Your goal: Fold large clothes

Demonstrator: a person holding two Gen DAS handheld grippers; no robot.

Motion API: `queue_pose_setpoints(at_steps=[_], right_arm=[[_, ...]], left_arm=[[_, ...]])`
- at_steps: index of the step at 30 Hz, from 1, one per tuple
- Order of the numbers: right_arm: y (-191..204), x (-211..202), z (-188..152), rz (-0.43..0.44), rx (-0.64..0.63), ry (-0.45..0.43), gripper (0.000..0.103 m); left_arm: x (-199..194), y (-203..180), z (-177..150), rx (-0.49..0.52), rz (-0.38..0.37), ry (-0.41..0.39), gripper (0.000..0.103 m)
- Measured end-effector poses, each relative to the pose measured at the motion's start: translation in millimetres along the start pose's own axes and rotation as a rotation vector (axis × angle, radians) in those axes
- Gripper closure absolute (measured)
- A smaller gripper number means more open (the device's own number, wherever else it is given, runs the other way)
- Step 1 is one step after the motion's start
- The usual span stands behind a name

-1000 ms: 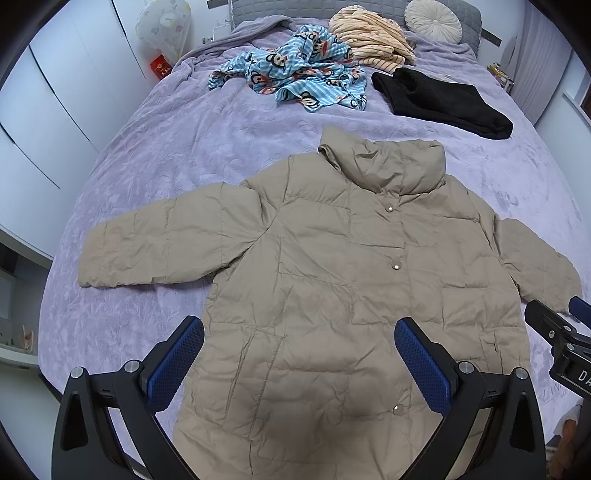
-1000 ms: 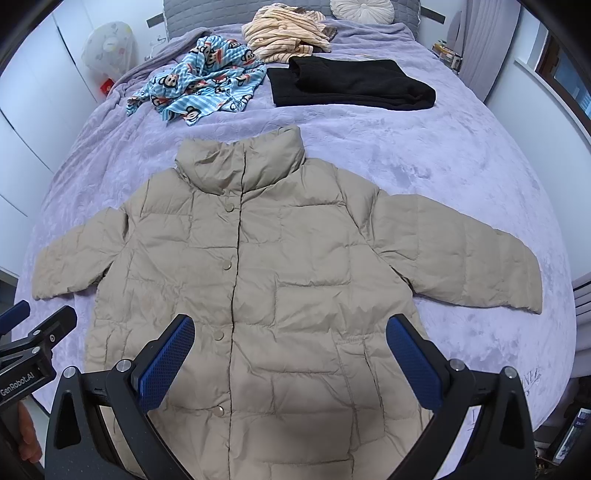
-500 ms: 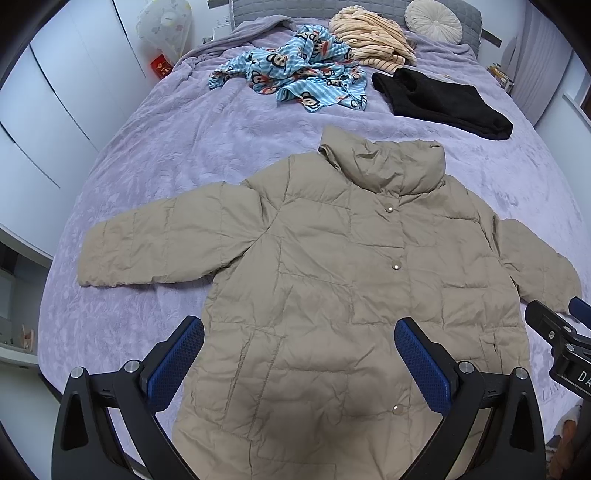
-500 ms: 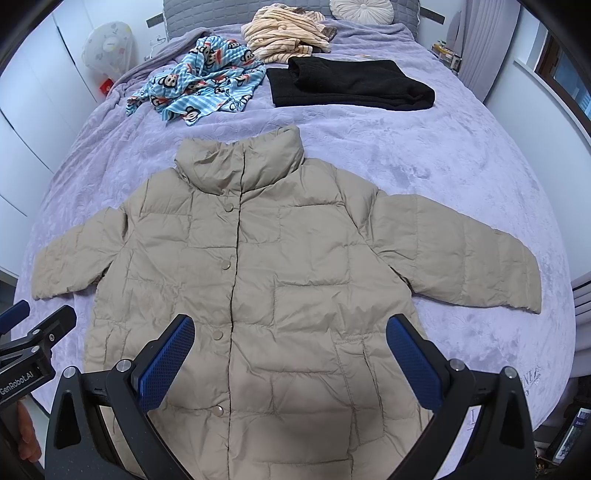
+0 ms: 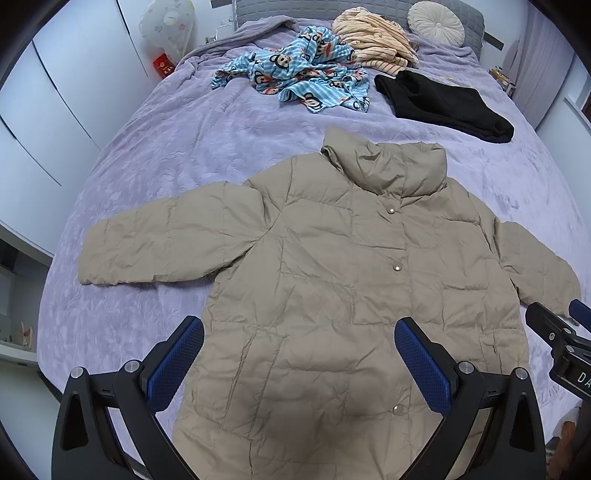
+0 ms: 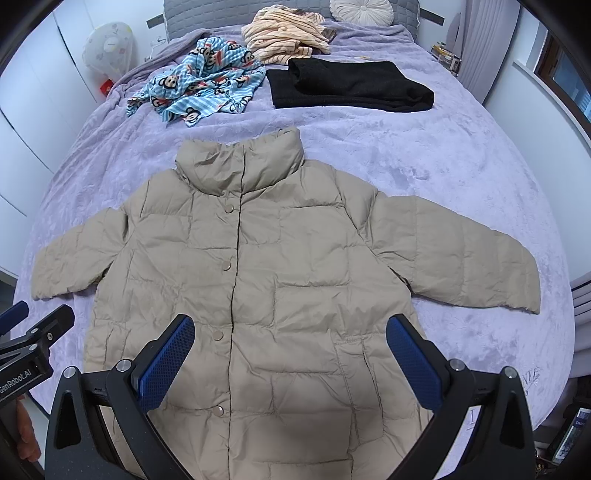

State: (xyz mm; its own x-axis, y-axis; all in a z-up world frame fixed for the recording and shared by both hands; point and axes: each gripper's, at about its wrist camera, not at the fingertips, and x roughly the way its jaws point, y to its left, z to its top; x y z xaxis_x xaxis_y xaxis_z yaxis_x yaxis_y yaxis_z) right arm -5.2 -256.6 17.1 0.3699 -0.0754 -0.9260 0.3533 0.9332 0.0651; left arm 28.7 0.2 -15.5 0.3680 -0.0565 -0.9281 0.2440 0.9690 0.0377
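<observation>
A beige puffer jacket (image 5: 332, 266) lies flat and face up on the purple bedspread (image 5: 166, 155), snaps shut, both sleeves spread out sideways, collar toward the headboard. It also shows in the right wrist view (image 6: 280, 266). My left gripper (image 5: 299, 362) hovers open and empty above the jacket's lower left front. My right gripper (image 6: 291, 358) hovers open and empty above the lower front by the snap line. The right gripper's side (image 5: 561, 339) shows at the left view's right edge, and the left gripper's side (image 6: 29, 343) at the right view's left edge.
Beyond the collar lie a blue cartoon-print garment (image 5: 306, 81), a folded black garment (image 5: 443, 107), a striped peach garment (image 5: 373, 48) and a round white cushion (image 5: 436, 18). White wardrobe doors (image 5: 55, 92) stand left of the bed. A wall and window (image 6: 554, 81) are on the right.
</observation>
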Motion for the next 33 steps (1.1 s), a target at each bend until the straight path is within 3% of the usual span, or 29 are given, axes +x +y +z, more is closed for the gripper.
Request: queue_pose_setpoints(at_steps=[33], right_arm=[[5,0,-1,-0.007,-0.005,0.002,0.0]], left_arm=[[-3,10,1,-0.02,-0.023,0.021,0.0]])
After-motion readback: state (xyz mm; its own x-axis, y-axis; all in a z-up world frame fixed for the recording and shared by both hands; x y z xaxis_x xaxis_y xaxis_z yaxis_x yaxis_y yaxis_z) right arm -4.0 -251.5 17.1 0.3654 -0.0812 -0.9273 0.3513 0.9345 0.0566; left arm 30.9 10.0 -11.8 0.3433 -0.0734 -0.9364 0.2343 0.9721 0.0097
